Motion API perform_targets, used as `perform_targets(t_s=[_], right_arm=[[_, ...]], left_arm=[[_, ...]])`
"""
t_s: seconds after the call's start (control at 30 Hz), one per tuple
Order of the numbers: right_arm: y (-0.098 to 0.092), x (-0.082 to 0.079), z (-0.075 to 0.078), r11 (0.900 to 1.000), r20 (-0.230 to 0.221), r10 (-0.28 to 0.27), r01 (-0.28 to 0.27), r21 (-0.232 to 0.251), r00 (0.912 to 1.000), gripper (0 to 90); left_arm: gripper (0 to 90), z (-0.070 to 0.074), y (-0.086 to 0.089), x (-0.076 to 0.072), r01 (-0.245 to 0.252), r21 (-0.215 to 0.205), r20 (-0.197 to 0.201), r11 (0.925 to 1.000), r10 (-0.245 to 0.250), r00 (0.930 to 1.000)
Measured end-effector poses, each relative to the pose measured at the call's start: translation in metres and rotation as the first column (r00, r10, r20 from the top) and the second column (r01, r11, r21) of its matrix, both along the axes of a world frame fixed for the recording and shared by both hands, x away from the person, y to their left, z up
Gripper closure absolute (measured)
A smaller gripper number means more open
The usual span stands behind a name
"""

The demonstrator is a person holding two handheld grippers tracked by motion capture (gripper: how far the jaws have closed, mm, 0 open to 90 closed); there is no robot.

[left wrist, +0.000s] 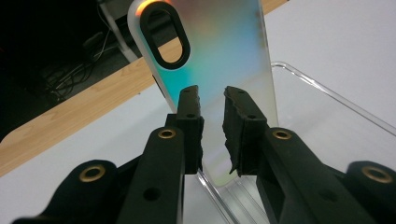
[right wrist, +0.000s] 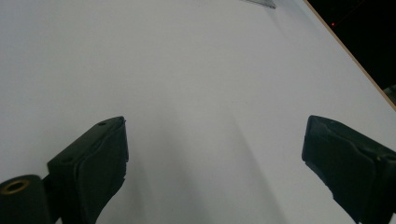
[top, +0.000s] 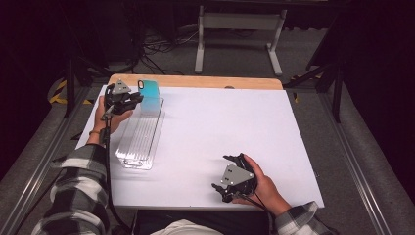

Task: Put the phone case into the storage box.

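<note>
While the left gripper (left wrist: 211, 100) pinched the phone case (left wrist: 210, 51) over the clear tray (top: 139, 139), placing remained; the right gripper (right wrist: 212, 154) rested wide apart, empty.

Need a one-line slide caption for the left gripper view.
Left gripper pinching an iridescent phone case upright over a clear tray.

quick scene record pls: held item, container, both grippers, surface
held item: iridescent phone case, upright, over the far end of the tray
container: clear plastic tray, ribbed floor, on the table's left side
left gripper: jaws nearly shut, edge of the case between them
right gripper: jaws wide open, nothing between them, near front edge
surface: white table
</note>
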State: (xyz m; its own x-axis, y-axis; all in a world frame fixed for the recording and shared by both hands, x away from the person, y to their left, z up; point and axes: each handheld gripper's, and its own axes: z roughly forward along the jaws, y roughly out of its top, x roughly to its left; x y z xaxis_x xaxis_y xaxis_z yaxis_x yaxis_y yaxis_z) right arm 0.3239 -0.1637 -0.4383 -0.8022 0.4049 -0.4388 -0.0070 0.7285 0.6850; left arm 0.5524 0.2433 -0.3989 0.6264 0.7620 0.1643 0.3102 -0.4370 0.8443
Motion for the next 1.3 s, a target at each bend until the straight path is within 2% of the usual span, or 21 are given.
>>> perform_targets(t_s=[0.2,0.3,0.57,0.87,0.97,1.2,1.3], right_arm=[[-0.001,0.0,0.001,1.0,0.007,-0.002,0.002,0.005,1.0,8.0],[-0.002,0.0,0.003,1.0,0.016,-0.008,0.008,0.02,0.9998,8.0],[-0.005,0.002,0.005,0.999,0.024,-0.026,0.024,0.046,0.9994,8.0],[-0.008,0.003,0.007,0.997,0.036,-0.04,0.037,0.072,0.9986,7.6],[-0.008,0.003,0.008,0.996,0.039,-0.043,0.04,0.076,0.9983,7.5],[-0.008,0.003,0.008,0.996,0.041,-0.049,0.046,0.08,0.998,7.4],[-0.008,0.003,0.008,0.996,0.041,-0.048,0.044,0.08,0.998,7.4]], left_arm=[[76.1,0.004,-0.001,-0.004,0.019,-0.015,0.014,0.9997,-0.019,0.9997],[74.0,0.007,-0.001,-0.007,0.023,-0.008,0.034,0.9997,-0.023,0.9992],[72.3,0.015,-0.006,-0.019,0.057,-0.031,0.07,0.9979,-0.055,0.9961],[68.4,0.021,-0.013,-0.038,0.098,-0.048,0.114,0.994,-0.092,0.9892],[67.8,0.022,-0.014,-0.041,0.105,-0.039,0.132,0.9937,-0.099,0.9863],[66.4,0.022,-0.022,-0.046,0.099,-0.024,0.138,0.9948,-0.095,0.9859],[63.3,0.022,-0.023,-0.048,0.096,-0.033,0.138,0.9948,-0.09,0.9863]])
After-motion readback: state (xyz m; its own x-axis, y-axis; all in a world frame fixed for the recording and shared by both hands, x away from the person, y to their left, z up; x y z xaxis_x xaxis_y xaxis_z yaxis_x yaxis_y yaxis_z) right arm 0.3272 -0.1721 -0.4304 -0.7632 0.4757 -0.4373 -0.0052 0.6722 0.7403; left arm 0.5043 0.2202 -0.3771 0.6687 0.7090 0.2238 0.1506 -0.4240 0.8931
